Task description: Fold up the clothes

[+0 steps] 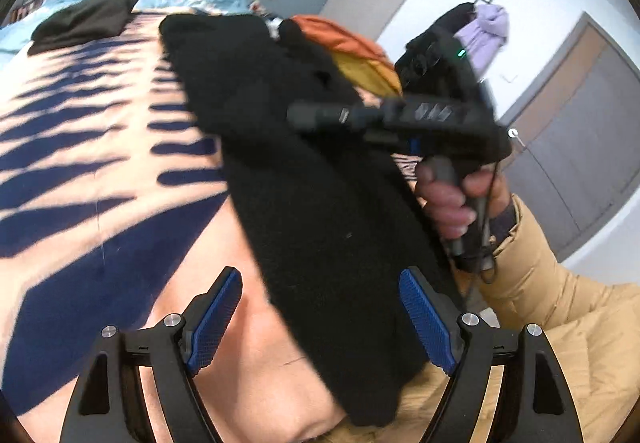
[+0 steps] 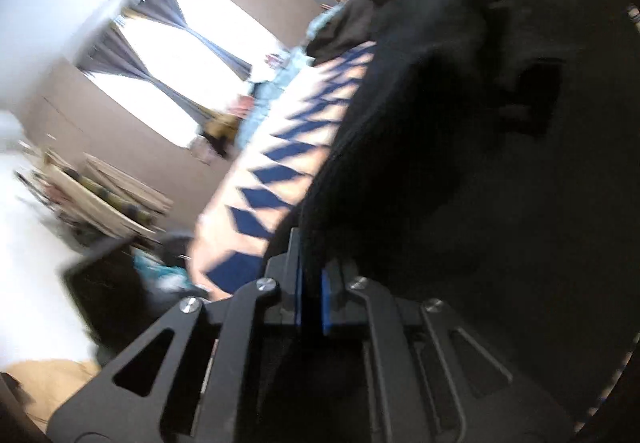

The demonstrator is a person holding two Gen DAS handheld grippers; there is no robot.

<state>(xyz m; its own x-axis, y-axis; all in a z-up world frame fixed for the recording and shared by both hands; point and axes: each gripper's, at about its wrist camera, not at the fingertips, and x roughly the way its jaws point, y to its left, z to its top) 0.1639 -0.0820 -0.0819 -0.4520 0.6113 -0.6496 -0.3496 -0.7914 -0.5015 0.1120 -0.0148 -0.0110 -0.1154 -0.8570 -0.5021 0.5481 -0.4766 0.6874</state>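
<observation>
Right gripper (image 2: 310,291): blue pads pressed together on a fold of the black garment (image 2: 460,147), cloth rising out of the pinch and filling the right of that view. Left gripper (image 1: 320,319): jaws spread wide, nothing between the pads; the garment's lower end hung across the gap nearer the right-side pad, whether touching it could not be told.

Garment in left view (image 1: 312,203): a long dark strip, lifted off the bed, long axis running from upper left down to lower right, toward the left jaws. The right gripper seen there (image 1: 400,115) was held by the person's hand (image 1: 452,199) beside the strip's upper half. So the right hand carried the cloth; the left was the free one, closest to the dangling end.

Room: patterned bedspread (image 1: 80,147) lay open and flat to the left. A second dark garment (image 1: 88,19) sat well apart near the pillows; orange cloth (image 1: 348,39) behind. Bed edge (image 2: 208,227) dropped to a cluttered floor. Both views blurred.
</observation>
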